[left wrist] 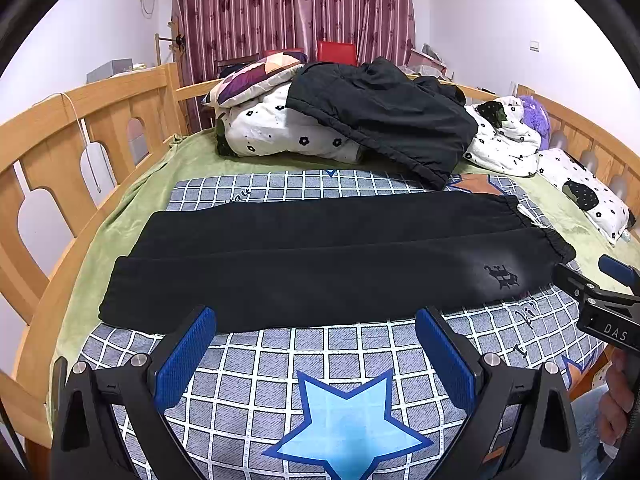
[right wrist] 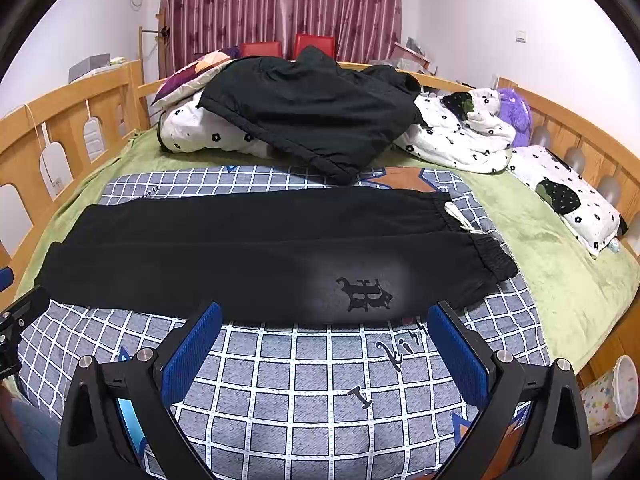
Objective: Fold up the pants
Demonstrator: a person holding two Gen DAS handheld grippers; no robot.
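Black pants (left wrist: 320, 264) (right wrist: 240, 256) lie flat across the checkered blanket (left wrist: 256, 376) (right wrist: 304, 376), legs side by side pointing left, elastic waistband (right wrist: 496, 256) and white drawstring (right wrist: 460, 216) at the right. A dark emblem (left wrist: 502, 276) (right wrist: 364, 294) marks the near leg by the waist. My left gripper (left wrist: 315, 316) is open, its blue pads (left wrist: 188, 360) just short of the near leg's front edge. My right gripper (right wrist: 325, 312) is open in front of the emblem, holding nothing. It also shows at the right in the left wrist view (left wrist: 584, 268).
A black jacket (left wrist: 380, 116) (right wrist: 312, 108) lies on a white flowered quilt (left wrist: 272, 128) at the back, its hem close to the far leg. Wooden bed rails (left wrist: 80, 120) (right wrist: 580, 140) run along both sides. A flowered pillow (right wrist: 568, 196) and a patterned bin (right wrist: 612, 396) are at the right.
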